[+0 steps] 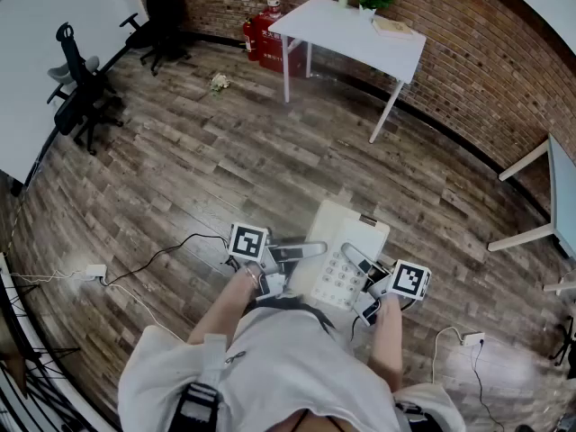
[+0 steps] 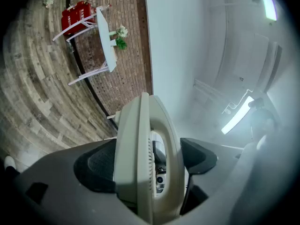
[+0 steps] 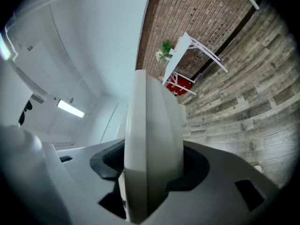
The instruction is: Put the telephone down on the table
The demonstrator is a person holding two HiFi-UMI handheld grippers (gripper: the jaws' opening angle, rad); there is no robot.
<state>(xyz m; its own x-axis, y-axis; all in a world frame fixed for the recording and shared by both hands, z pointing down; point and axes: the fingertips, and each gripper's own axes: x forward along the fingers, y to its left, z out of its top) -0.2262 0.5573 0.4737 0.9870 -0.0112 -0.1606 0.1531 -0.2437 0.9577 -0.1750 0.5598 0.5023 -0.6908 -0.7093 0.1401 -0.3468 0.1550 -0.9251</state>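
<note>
A cream desk telephone [image 1: 346, 259] with a keypad hangs in the air over the wooden floor, close in front of the person. My left gripper [image 1: 301, 250] grips its left side, where the handset lies. My right gripper [image 1: 367, 268] grips its right side. In the left gripper view the telephone [image 2: 140, 158] stands edge-on between the two dark pads [image 2: 96, 165], both against it. The right gripper view shows the telephone's other edge [image 3: 150, 139] wedged between the pads [image 3: 110, 161]. A white table [image 1: 351, 30] stands far off by the brick wall, with a plant and a book on it.
Red fire extinguishers [image 1: 261, 34] stand by the white table's left legs. Office chairs [image 1: 81, 88] are at the far left. Cables and a power strip [image 1: 94, 271] lie on the floor to my left. Another table's edge [image 1: 558, 187] shows at the right.
</note>
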